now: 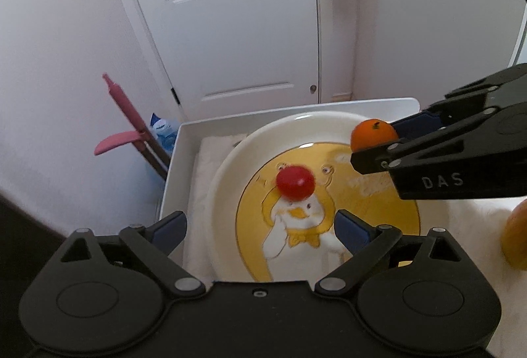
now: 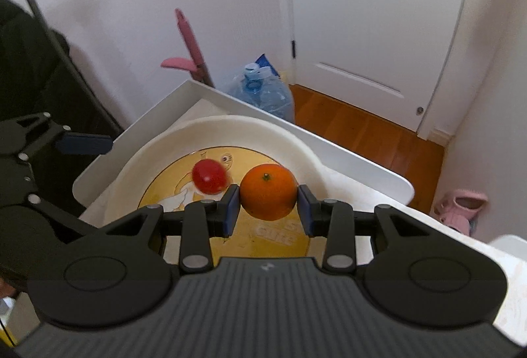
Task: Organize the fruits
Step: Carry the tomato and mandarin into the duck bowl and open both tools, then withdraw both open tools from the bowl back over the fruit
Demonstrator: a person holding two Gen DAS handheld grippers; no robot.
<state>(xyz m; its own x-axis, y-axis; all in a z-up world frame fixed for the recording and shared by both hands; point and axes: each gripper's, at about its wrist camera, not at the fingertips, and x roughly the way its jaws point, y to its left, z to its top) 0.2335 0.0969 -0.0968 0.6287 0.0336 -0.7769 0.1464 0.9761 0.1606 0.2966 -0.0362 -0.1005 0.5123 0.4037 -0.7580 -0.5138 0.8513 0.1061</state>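
L gripper (image 1: 260, 226), left wrist view: I've got the jaws spread wide, nothing between them. Red tomato (image 1: 294, 182) sits on the plate (image 1: 230, 166), mid-plate over the cartoon print, w/ the plate in a white tray (image 1: 184, 140). R gripper (image 1: 378, 143) comes in from the right edge, clamped on an orange (image 1: 372, 134) above the plate's far-right rim.

Right wrist view: R gripper (image 2: 268, 203) pads press both sides of the orange (image 2: 268, 191), over the plate (image 2: 230, 127); tomato (image 2: 209, 180) just left of it.
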